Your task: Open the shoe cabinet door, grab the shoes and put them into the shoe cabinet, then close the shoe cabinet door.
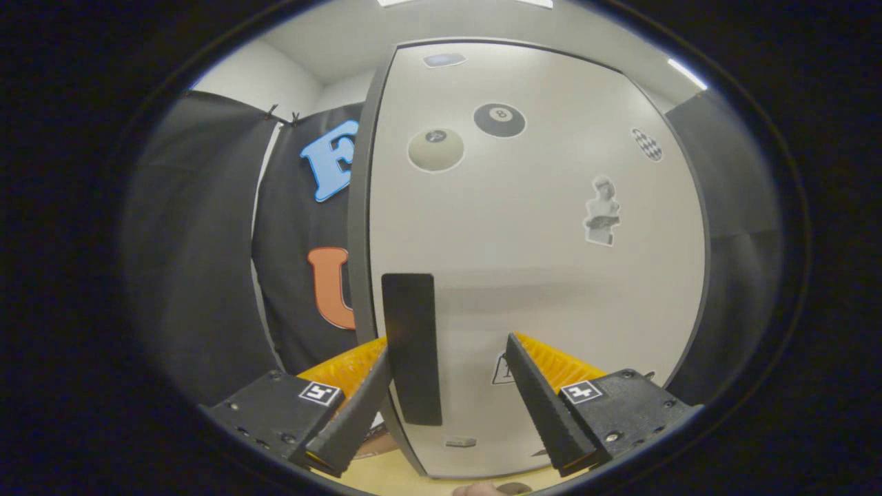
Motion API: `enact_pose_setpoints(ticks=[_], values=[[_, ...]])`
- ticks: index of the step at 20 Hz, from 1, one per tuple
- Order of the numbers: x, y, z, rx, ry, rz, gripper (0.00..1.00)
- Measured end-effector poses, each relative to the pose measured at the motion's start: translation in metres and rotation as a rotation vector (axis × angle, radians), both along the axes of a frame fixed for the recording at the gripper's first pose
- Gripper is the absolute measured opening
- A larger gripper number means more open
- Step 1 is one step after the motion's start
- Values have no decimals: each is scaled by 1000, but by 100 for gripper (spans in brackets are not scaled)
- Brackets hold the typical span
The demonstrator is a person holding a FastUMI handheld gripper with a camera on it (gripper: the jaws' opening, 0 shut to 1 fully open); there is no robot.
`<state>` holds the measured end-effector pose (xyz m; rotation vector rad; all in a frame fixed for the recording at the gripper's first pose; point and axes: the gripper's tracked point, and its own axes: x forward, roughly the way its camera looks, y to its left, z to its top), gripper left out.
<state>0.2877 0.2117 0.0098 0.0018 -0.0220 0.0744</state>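
door: one shoe cabinet door (537,275), pale grey, dark edge band down its left side; looks to sit flush/closed, can't fully confirm from this angle
handle: one dark rectangular handle (411,348), upright, on the door's lower left, close to the left edge
hand-held gripper (449,368): fingers spread wide, nothing clamped; two fingers in view, one tag marker on each finger block
left finger (358,406): tip at or just left of the handle, near the door's left edge; contact can't be told
right finger (544,399): well right of the handle, in front of bare door panel
handle vs fingers: handle lies between the two fingers, nearer the left one
stickers on door: six or so counted; one black 8-ball (499,120) top centre, one pale ball (435,149) just left and below it, one checkered oval (647,145) near the right edge, one bust figure (602,211) mid right, one small oval (444,60) at the top edge, one triangular sticker (501,372) low down, partly hidden behind the right finger
small tag: one small grey tab (460,441) near the door's bottom edge
floor: light wood-tone strip (386,475) below the door's bottom edge
booth wall: black cloth (193,275) hanging left of the cabinet, more at the right
ceiling lights: two bright strips seen, one (685,72) above the cabinet's right side
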Motion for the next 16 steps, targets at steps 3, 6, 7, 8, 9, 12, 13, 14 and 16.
enact_pose_setpoints(ticks=[3,6,7,8,9,12,13,14,16], values=[[8,4,1,-25,-2,-63,100],[4,14,-8,-60,48,-70,96],[3,18,-12,-56,82,-62,92],[5,23,-21,-55,115,-52,77],[3,28,-24,-68,141,-41,63],[2,24,-26,-76,108,-13,44],[2,24,-25,-55,103,20,38],[1,25,-25,-22,106,50,36],[-4,24,-26,24,111,97,34]])
